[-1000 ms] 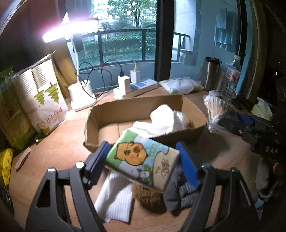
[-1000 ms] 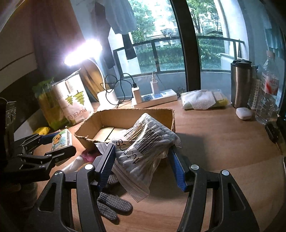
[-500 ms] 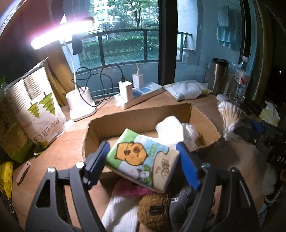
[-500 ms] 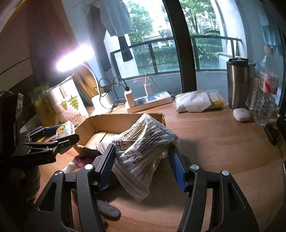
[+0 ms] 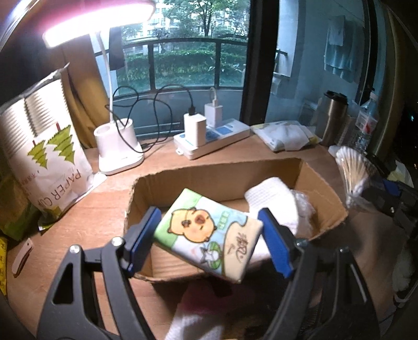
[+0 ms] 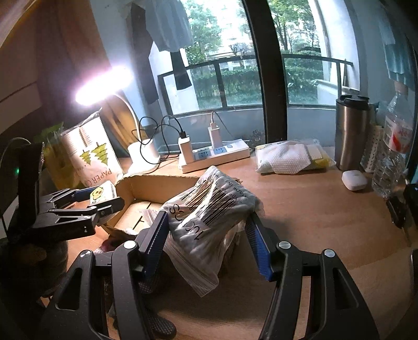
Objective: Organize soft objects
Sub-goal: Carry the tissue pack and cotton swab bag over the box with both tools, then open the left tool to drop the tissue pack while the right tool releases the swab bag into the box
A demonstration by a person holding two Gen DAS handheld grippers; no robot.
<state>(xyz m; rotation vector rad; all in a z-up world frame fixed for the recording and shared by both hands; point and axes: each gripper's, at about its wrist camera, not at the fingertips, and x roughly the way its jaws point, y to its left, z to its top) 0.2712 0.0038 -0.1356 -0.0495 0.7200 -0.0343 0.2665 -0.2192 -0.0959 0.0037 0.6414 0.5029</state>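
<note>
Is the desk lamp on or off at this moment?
On. The desk lamp head glows bright white in both wrist views and throws light onto the paper cup bag beside it.

A cardboard box (image 5: pixel 321 183) sits on a desk (image 6: pixel 326 209). A tissue pack (image 5: pixel 209 232) is held over the box's front left, with a folded towel (image 5: pixel 271 198) inside at the right. Behind the box lie a power strip (image 5: pixel 216 138) and, left of it, a lamp base (image 5: pixel 117 149). A paper cup bag (image 5: pixel 44 154) stands far left. A bag of cotton swabs (image 6: pixel 209 209) is held at the box's right end.
</note>
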